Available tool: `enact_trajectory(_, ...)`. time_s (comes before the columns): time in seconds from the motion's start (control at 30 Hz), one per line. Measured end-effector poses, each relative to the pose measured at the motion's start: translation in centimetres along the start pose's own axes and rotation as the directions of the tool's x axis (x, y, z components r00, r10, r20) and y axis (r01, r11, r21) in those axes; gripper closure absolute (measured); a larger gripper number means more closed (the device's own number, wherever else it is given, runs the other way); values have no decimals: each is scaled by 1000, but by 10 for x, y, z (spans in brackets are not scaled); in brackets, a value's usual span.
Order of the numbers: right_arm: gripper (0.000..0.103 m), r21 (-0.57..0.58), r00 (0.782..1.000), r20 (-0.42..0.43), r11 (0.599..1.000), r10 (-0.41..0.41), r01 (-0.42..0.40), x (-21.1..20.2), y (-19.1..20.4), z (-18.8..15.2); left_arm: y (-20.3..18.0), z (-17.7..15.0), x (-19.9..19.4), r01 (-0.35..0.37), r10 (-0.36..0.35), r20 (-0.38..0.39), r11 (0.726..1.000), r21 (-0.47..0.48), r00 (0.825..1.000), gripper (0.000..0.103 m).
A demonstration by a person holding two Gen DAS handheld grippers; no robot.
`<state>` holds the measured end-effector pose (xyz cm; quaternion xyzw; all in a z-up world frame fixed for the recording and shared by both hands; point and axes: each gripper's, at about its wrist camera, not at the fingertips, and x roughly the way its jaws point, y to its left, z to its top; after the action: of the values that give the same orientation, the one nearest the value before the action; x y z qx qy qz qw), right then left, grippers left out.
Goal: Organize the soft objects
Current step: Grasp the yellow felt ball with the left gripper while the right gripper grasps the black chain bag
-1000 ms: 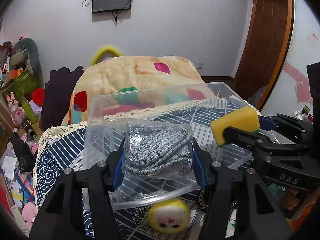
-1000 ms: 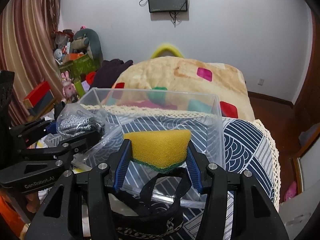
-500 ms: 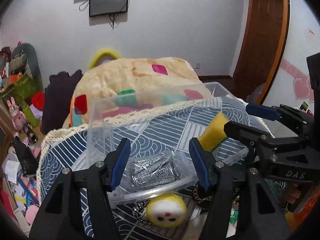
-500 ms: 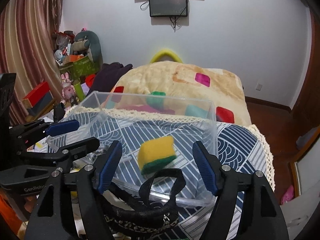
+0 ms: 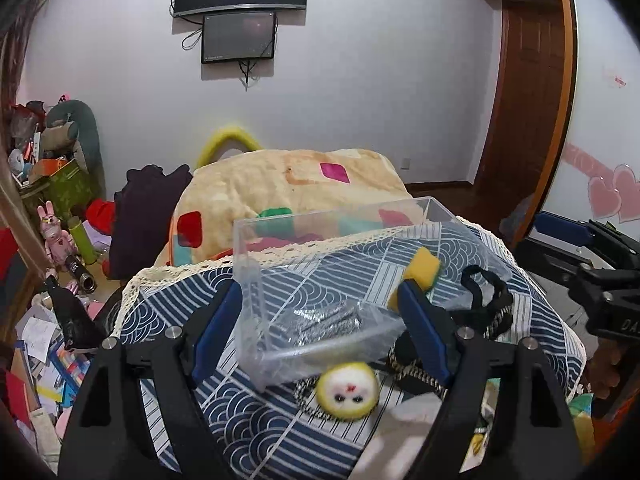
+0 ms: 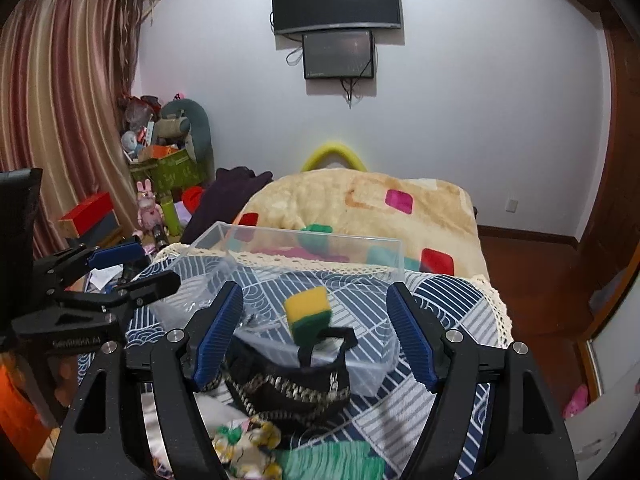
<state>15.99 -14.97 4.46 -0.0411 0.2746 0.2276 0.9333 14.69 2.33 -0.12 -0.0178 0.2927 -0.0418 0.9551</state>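
A clear plastic bin (image 5: 344, 220) (image 6: 304, 236) stands on the blue patterned cloth. Inside it lie a bagged grey knit item (image 5: 328, 322) and a yellow-green sponge (image 5: 420, 270) (image 6: 308, 308). My left gripper (image 5: 320, 332) is open and empty, pulled back in front of the bin. My right gripper (image 6: 316, 332) is open and empty, also in front of the bin. A yellow-white round plush (image 5: 348, 390) and a black strap bag (image 6: 288, 380) (image 5: 484, 300) lie on the cloth just before the bin.
A beige blanket with coloured patches (image 5: 288, 184) lies behind the bin. Floral and green fabric (image 6: 280, 452) lies near the front. Cluttered toys and boxes (image 5: 60, 216) fill the left floor. A wooden door (image 5: 528, 100) is at right.
Both grippers opened and let go: the grey knit bag and the sponge dropped into the bin. Both grippers have since pulled back and up from the bin.
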Motion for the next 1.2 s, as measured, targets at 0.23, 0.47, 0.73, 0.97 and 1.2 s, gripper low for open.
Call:
enact_trajectory(0.23, 24, 12, 1000, -3, 1000, -8, 8, -7, -1, -21, -1, -22, -16, 9, -9, -1, 1000, 0, 1000, 23)
enact_trajectory(0.47, 24, 65, 998, -64, 998, 15, -11, 7, -4, -46, -13, -50, -14, 11, -10, -22, 999, 50, 1000, 23)
enact_trajectory(0.73, 24, 92, 991, -126, 996, 32, -20, 24, -3, -65, -15, -70, 10, 46, -44, -81, 999, 28, 996, 23)
enact_trajectory(0.97, 24, 98, 988, -153, 995, 37, -23, 35, 2, -67, -15, -74, 28, 66, -66, -110, 998, 0, 992, 39)
enact_trajectory(1.2, 24, 105, 983, -181, 994, 44, -25, 47, 5, -72, -21, -79, 36, 100, -96, -128, 995, 22, 987, 50)
